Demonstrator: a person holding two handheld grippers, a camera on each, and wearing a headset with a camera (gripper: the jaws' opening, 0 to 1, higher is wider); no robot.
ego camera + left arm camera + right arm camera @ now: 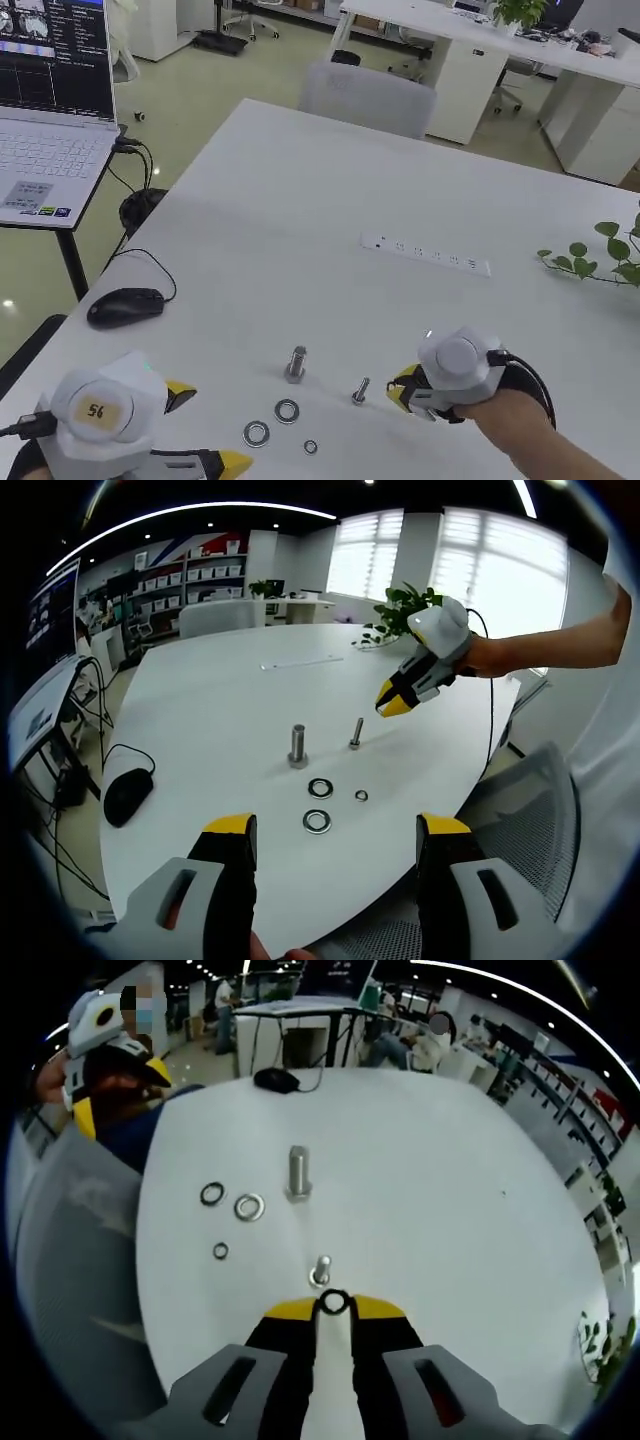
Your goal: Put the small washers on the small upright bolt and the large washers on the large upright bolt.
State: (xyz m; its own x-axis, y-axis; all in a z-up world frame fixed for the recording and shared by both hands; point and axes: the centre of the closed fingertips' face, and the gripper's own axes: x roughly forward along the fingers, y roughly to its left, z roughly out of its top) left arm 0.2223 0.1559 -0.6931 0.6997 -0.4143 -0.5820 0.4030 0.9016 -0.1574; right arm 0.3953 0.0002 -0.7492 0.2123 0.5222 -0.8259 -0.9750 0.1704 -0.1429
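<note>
On the white table (300, 220) the large upright bolt (296, 364) stands left of the small upright bolt (361, 391). In front of them lie two large washers (287, 410) (256, 433) and one small washer (311, 446). My right gripper (400, 390) hovers just right of the small bolt (320, 1272), shut on a small washer (333, 1303) pinched at its tips. At the near left table edge my left gripper (208, 428) stands open, holding nothing. From its own view the washers (320, 787) (317, 821) (361, 795) lie ahead of it, with the large bolt (298, 746) and small bolt (356, 732) behind.
A black mouse (126, 306) with its cable lies at the table's left edge. A white power strip (425, 254) sits mid-table, and plant leaves (600, 260) reach in at the right. A laptop (50, 150) stands on a side table to the left. A grey chair (368, 98) is at the far edge.
</note>
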